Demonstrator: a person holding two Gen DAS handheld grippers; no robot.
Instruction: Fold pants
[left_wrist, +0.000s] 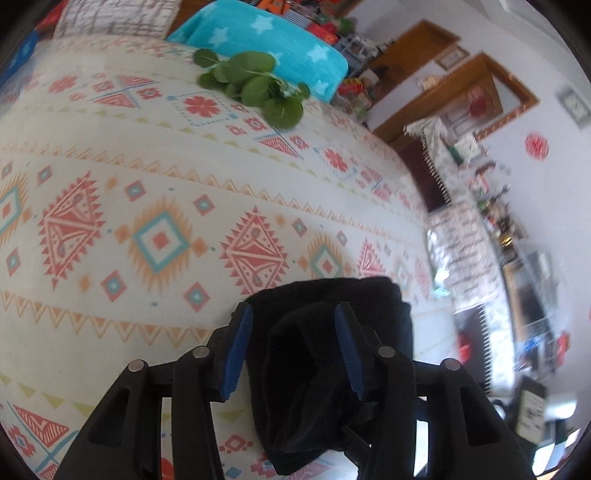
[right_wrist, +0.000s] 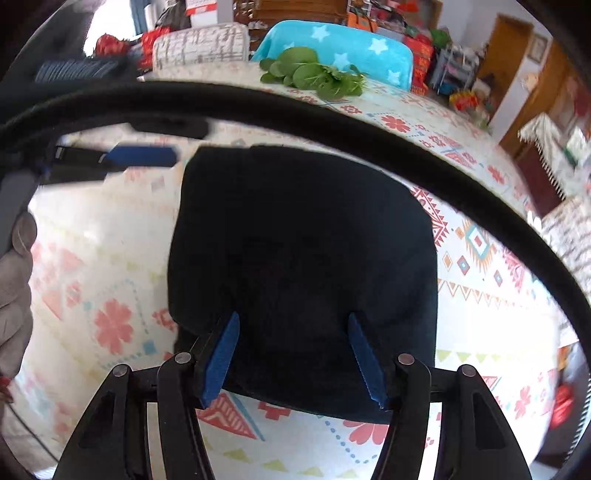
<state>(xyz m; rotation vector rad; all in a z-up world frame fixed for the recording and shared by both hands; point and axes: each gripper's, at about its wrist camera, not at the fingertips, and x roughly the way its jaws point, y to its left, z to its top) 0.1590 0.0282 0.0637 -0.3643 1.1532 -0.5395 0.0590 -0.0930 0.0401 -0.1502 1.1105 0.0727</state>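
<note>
One pair of black pants (right_wrist: 303, 258) lies folded into a compact, roughly square bundle on a desk (left_wrist: 147, 155) covered with a white cloth printed in red, orange and teal geometric shapes.

In the right wrist view the bundle sits in the middle of the desk, just beyond the right gripper (right_wrist: 293, 354). Its two blue-padded fingers (right_wrist: 221, 362) stand apart, one at each side of the bundle's near edge, with nothing pinched between them. A dark curved band crosses this view from the upper left to the lower right; what it is cannot be told. At the left, one blue finger of the left gripper (right_wrist: 142, 157) reaches in beside the bundle's far left corner, and part of the person's hand (right_wrist: 14, 295) shows at the left edge.

In the left wrist view the left gripper (left_wrist: 293, 347) also has two blue fingers (left_wrist: 236, 354) spread apart, with black cloth lying between and below them, not clamped.

At the far side of the desk lies one bunch of green leaves (left_wrist: 251, 85). Behind it is one turquoise blanket with white stars (left_wrist: 266, 40), and to its left one white and grey patterned cushion (right_wrist: 201, 46).
</note>
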